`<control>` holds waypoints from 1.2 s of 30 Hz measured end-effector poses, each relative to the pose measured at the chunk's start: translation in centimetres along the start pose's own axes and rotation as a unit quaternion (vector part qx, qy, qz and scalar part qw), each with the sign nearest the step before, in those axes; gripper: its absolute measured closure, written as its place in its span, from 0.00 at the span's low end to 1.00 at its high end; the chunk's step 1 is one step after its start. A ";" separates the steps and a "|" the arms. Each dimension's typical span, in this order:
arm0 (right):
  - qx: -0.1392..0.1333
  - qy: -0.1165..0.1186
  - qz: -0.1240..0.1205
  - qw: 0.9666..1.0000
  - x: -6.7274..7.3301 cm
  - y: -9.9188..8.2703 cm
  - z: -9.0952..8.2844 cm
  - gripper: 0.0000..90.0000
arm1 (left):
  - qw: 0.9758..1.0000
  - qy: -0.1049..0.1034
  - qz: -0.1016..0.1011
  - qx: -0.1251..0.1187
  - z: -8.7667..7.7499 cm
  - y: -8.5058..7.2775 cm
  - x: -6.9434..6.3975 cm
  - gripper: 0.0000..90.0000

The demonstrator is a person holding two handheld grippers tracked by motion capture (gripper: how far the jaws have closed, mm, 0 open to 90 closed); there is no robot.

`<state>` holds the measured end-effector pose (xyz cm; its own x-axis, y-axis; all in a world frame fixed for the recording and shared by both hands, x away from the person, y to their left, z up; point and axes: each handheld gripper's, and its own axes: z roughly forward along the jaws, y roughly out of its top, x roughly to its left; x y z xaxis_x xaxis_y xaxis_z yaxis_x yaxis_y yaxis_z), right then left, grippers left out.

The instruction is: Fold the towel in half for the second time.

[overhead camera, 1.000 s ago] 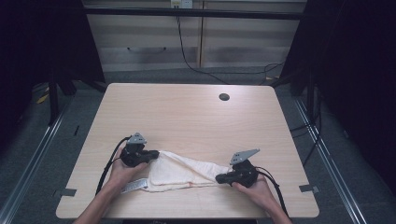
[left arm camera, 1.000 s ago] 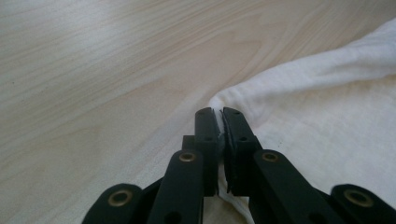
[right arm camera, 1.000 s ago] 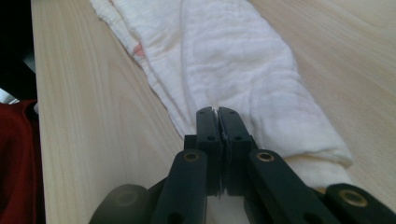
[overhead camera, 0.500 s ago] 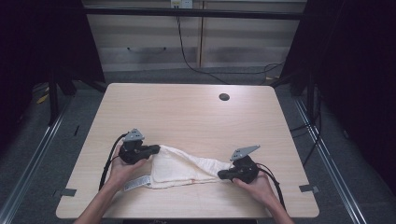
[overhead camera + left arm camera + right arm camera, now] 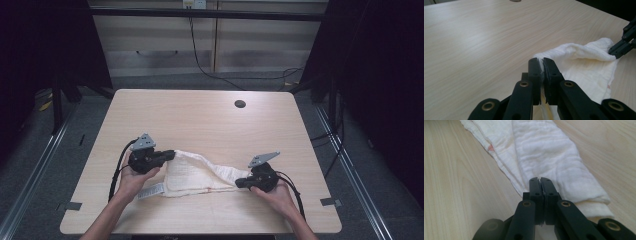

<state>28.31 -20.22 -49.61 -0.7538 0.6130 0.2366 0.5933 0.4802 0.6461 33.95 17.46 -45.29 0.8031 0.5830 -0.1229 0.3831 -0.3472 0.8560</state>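
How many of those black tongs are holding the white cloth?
2: the left tongs pinch the crumpled white cloth's left end, the right tongs its right end, on the pale wooden table.

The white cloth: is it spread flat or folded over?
Folded over. The white cloth lies in layers, its stacked edges visible in the right gripper view, and each gripper pinches one end.

No words, numbers or signs clear enough to read anywhere. Small white tag at the near left edge of the white cloth, but print on it too tiny and blurry to read.
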 end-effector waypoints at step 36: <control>-0.032 -0.038 0.033 0.998 -0.7 0.1 0.5 0.99 | 0.990 -0.072 0.095 0.081 -0.6 -3.6 -5.0 0.95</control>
<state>29.08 -20.32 -50.04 -0.6884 0.6893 0.2257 0.6200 0.3978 0.6763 28.27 16.28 -47.42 0.9198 0.3894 -0.0477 0.2777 -0.5605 0.7802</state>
